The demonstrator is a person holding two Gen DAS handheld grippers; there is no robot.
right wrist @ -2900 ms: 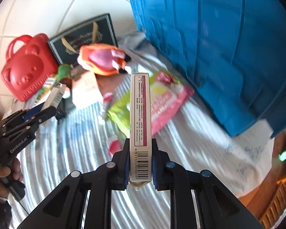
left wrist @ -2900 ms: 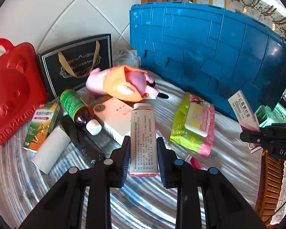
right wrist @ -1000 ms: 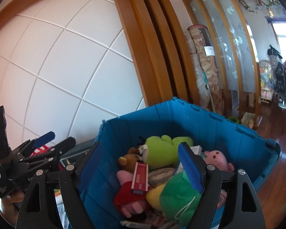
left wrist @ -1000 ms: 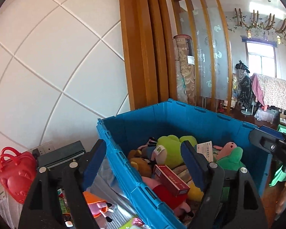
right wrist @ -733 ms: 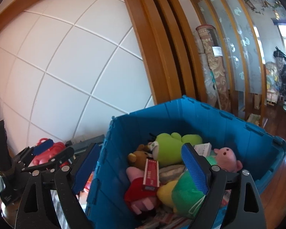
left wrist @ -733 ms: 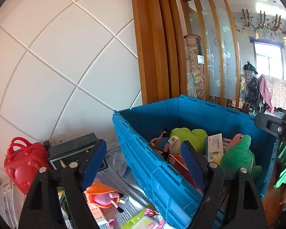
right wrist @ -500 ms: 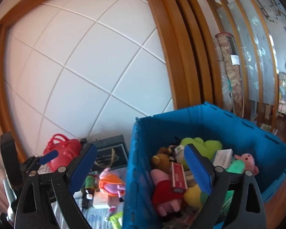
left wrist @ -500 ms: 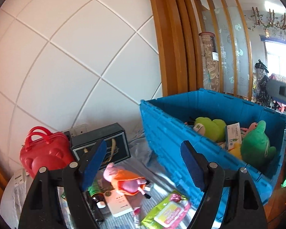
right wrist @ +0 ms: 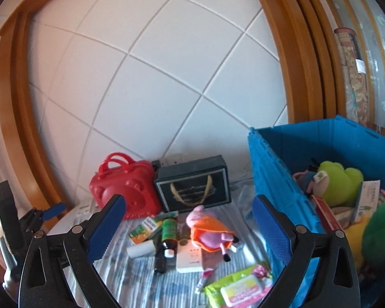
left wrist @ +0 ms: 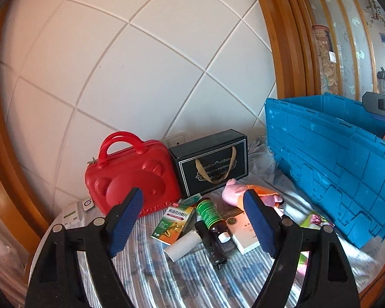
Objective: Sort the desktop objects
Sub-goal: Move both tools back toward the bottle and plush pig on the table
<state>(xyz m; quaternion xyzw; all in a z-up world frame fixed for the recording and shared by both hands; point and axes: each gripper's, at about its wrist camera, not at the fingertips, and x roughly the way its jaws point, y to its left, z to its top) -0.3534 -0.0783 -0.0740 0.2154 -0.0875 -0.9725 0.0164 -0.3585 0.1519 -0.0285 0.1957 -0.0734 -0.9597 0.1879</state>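
Both wrist cameras look forward and slightly down along their open blue-padded fingers from above the near table edge, facing the tiled wall at twelve o'clock. Both share the red bear case (left wrist: 130,177) (right wrist: 127,192) and black gift box (left wrist: 213,161) (right wrist: 192,184). The right view sits farther back and sees into the blue crate (left wrist: 341,164) (right wrist: 277,174) at three o'clock.

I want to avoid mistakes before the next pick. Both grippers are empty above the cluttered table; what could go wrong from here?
1. The brown bottle lies against the green-orange box and the white roll, so a grasp could drag its neighbours.
2. The bottle is round and may roll away from the fingers.
3. The green wipes pack lies close to the blue crate, so the right gripper, whose fingers are opening, may hit the wall.
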